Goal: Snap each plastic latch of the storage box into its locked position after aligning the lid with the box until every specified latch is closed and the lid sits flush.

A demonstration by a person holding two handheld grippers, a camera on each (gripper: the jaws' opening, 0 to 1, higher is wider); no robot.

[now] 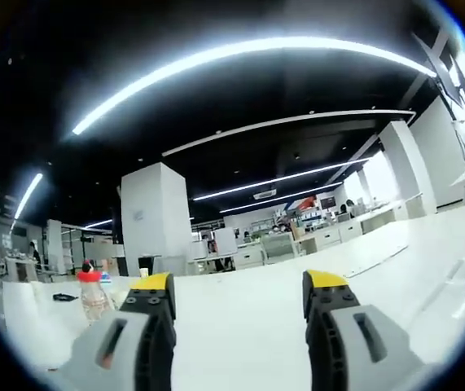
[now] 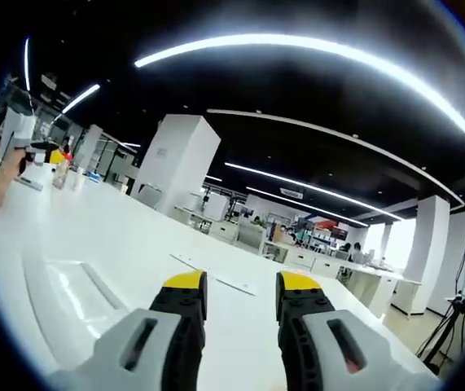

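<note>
My left gripper [image 1: 240, 285] hangs over a white table [image 1: 248, 326], its grey jaws with yellow tips wide apart and nothing between them. My right gripper [image 2: 241, 283] is also open and empty, its jaws a little closer together above the same white tabletop [image 2: 126, 236]. In the right gripper view a pale, glossy rectangular shape [image 2: 69, 293] with a raised rim lies flat on the table at the lower left. It may be a clear lid, but I cannot tell. Both views point level across the room, well above the table surface.
A small bottle with a red cap [image 1: 92, 295] stands at the table's left end, beside a dark item [image 1: 64, 297]. A thin flat sheet [image 1: 379, 261] lies to the right. White pillars [image 1: 155, 216], desks and ceiling lights fill the office behind.
</note>
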